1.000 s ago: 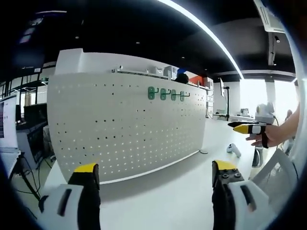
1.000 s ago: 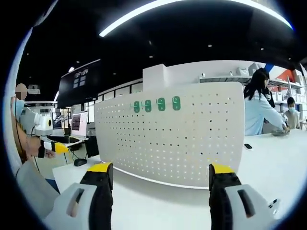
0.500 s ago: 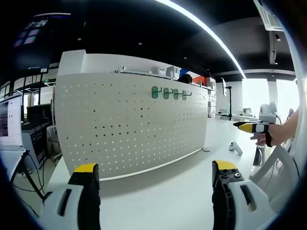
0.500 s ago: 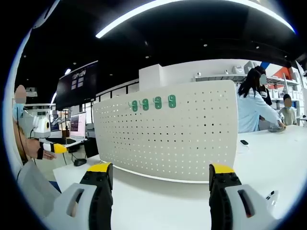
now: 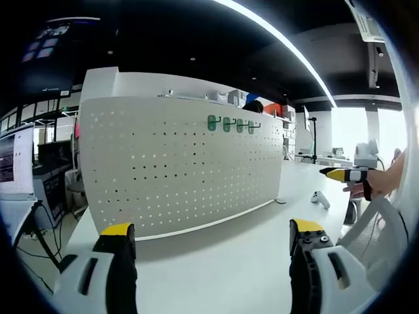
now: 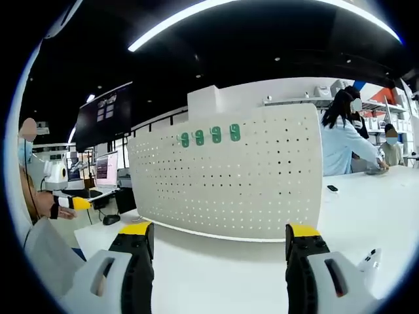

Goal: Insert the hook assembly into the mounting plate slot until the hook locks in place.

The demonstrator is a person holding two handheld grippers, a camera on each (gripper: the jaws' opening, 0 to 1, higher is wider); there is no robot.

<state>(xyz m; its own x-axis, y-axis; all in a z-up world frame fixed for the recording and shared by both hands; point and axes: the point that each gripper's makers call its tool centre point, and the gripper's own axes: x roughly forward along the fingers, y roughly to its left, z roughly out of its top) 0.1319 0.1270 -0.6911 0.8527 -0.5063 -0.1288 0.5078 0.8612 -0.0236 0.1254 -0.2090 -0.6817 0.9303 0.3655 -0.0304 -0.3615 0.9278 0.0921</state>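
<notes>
A white perforated mounting plate (image 5: 177, 163) stands upright on the white table (image 5: 229, 261); the right gripper view has it too (image 6: 229, 176). Several green hooks (image 5: 232, 124) hang in a row near its top edge, and they appear again as green hooks (image 6: 208, 136). My left gripper (image 5: 211, 235) is open, with nothing between its yellow-tipped jaws, a short way in front of the plate. My right gripper (image 6: 218, 235) is also open and empty, facing the plate's other side. Each gripper shows small at the other view's edge: right gripper (image 5: 344, 174), left gripper (image 6: 75, 203).
A small white object (image 5: 319, 201) lies on the table right of the plate. A white piece (image 6: 366, 258) lies by my right jaw, and a black item (image 6: 332, 188) lies farther back. People (image 6: 340, 140) stand at the back right. A monitor (image 6: 106, 169) sits at the left.
Both views have shifted slightly, so the plate sits a little differently in each. Both grippers stay open and empty. The hooks on the plate have not moved.
</notes>
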